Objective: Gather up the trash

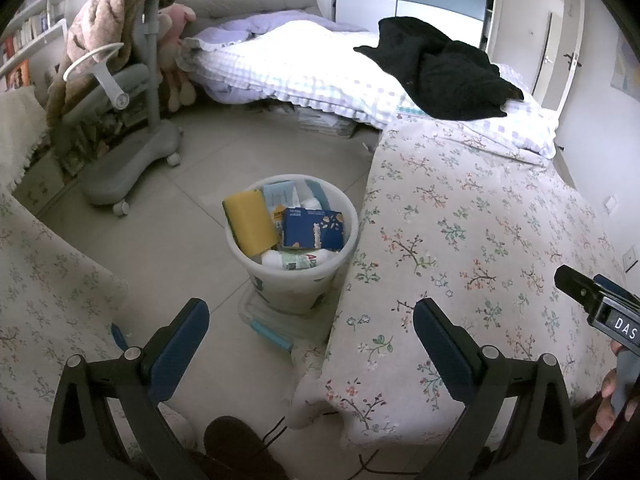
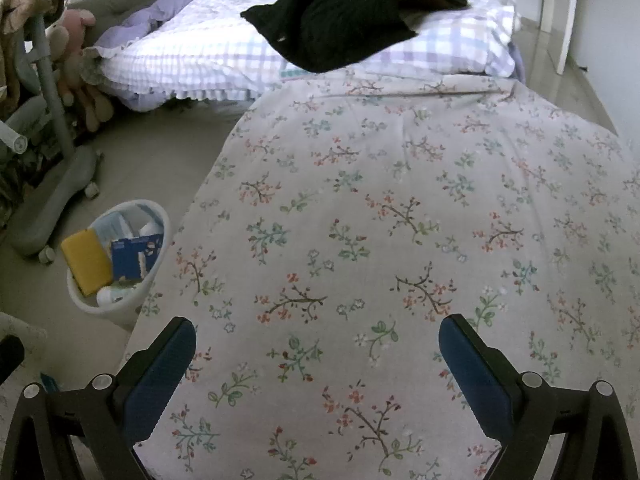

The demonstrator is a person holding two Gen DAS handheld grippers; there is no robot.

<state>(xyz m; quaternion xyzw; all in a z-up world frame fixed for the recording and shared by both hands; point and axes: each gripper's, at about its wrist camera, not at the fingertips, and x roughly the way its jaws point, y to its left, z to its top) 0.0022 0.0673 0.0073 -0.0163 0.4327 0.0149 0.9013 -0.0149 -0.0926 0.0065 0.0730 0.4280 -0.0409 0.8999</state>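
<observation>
Collection looks near complete. The bin [image 1: 292, 236], holding a yellow sponge [image 1: 249, 220] and blue box [image 1: 312, 229], stands on the floor ahead of the left gripper [image 1: 311, 330]. Both it and the right gripper [image 2: 317, 350] have fingers wide, empty. Flowered bench [image 2: 400, 220] shows no trash; next, search elsewhere.

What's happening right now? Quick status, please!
Left tool open, empty. Right tool open, empty, over the floral cloth. Trash bin on the floor, full: yellow sponge, blue box. Nothing blocking.
</observation>
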